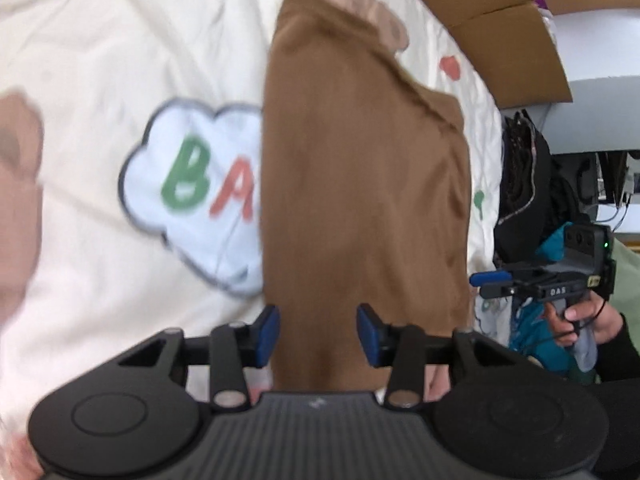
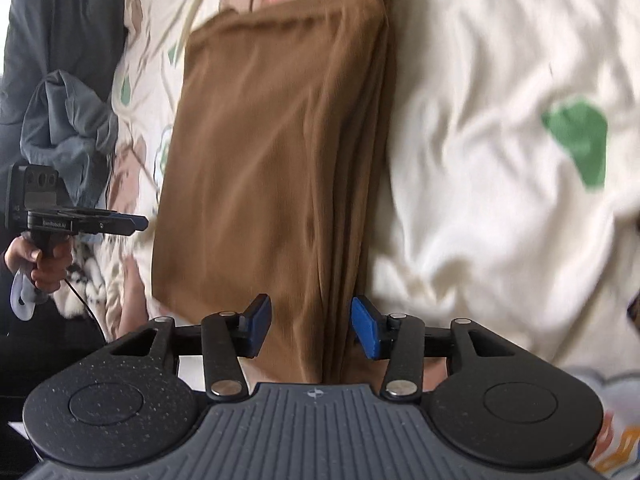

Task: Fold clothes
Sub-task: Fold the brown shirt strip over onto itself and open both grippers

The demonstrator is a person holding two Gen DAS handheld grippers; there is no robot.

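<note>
A brown garment (image 1: 360, 184) lies folded into a long rectangle on a cream printed bedspread (image 1: 88, 280). It also shows in the right wrist view (image 2: 272, 152), with stacked folded edges along its right side. My left gripper (image 1: 318, 334) is open, its blue pads either side of the garment's near end, above it. My right gripper (image 2: 312, 330) is open too, its pads straddling the opposite end by the layered edge. Each gripper shows in the other's view, held in a hand: the right gripper (image 1: 492, 280), and the left gripper (image 2: 132, 224).
The bedspread (image 2: 480, 160) has a cloud patch with letters (image 1: 192, 184). Cardboard boxes (image 1: 500, 12) stand beyond the bed's far edge. Dark clothes (image 1: 524, 184) hang at the bed's side. Grey garments (image 2: 68, 120) are piled beside the bed.
</note>
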